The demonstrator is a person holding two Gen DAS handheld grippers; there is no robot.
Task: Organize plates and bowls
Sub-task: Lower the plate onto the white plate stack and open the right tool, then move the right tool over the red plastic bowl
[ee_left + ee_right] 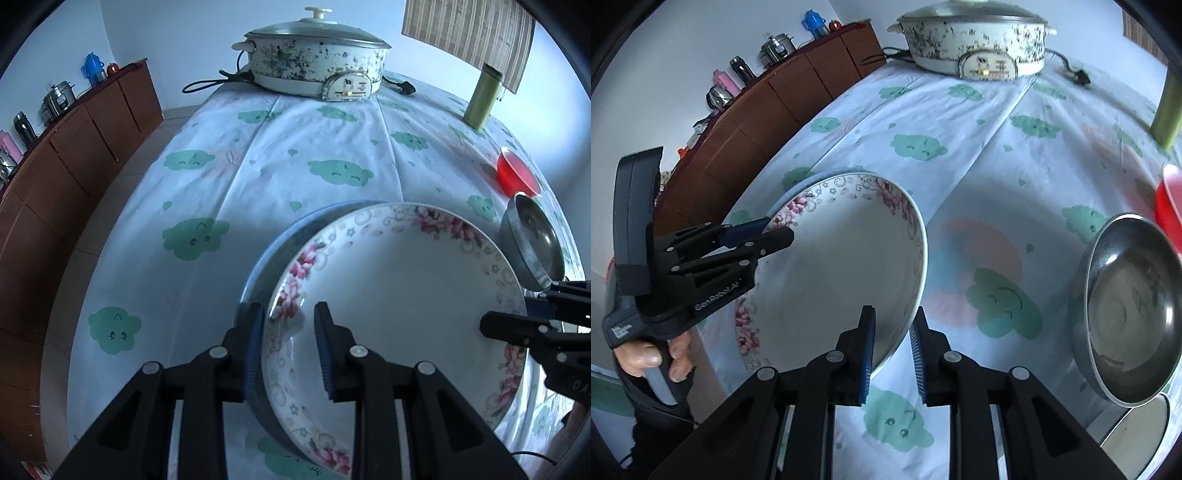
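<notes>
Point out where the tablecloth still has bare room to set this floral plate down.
Free: the wide cloth between the floral plate and the electric pot, and the strip toward the sideboard. Crowded: the other side, where the steel bowl, red bowl and green canister line the edge.

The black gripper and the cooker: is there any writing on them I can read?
"GenRobotAI": on the left gripper, side of its body.
Grey handle label: too small to read.
Right gripper: letters cut off at the picture's edge.
Cooker panel: blurred marks, unreadable.
</notes>
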